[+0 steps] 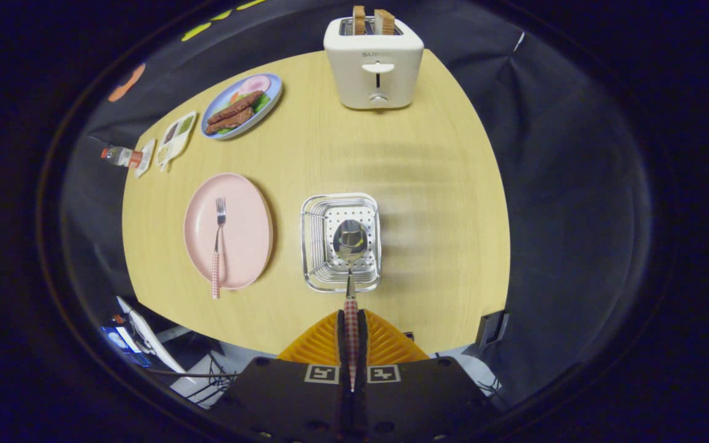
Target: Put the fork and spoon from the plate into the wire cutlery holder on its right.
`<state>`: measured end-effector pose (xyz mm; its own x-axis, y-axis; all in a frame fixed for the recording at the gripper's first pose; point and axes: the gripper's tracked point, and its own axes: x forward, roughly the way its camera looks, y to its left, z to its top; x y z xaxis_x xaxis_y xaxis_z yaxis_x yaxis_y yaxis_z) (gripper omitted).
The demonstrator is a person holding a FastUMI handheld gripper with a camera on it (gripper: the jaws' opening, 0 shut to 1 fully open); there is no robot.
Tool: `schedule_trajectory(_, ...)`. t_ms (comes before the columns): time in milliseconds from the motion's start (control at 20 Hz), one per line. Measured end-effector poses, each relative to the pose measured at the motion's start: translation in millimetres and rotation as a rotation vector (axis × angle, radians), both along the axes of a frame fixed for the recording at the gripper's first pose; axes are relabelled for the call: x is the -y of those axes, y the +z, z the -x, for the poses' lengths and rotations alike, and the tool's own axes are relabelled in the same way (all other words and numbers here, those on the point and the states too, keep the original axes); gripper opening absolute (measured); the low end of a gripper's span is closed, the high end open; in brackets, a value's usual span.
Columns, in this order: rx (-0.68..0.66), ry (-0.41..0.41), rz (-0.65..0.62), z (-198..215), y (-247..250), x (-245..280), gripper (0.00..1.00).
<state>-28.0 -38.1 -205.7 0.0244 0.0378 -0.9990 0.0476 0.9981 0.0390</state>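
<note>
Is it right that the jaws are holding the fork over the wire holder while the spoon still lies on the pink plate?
Not quite: the two are swapped. In the gripper view the gripper has its jaws closed on the checked handle of the spoon, whose bowl hangs over the wire holder. The fork is what lies on the pink plate.

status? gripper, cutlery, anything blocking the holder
Gripper shut on spoon, bowl hanging over the wire cutlery holder. Fork on the pink plate, left of holder. Nothing in the way of the holder's mouth.
</note>
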Motion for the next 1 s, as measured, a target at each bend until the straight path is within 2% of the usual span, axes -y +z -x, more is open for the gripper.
schedule_trajectory(350,-0.066,-0.040,-0.020,-9.2,-12.1,-2.9,0.05)
schedule_trajectory(650,0.038,-0.082,-0.045,-34.3,-5.1,-2.0,0.14)
schedule_trajectory(700,0.077,-0.069,-0.046,-38.5,-1.5,-0.8,0.28)
schedule_trajectory(1000,0.380,0.047,-0.011,-68.7,40.5,-9.1,0.79)
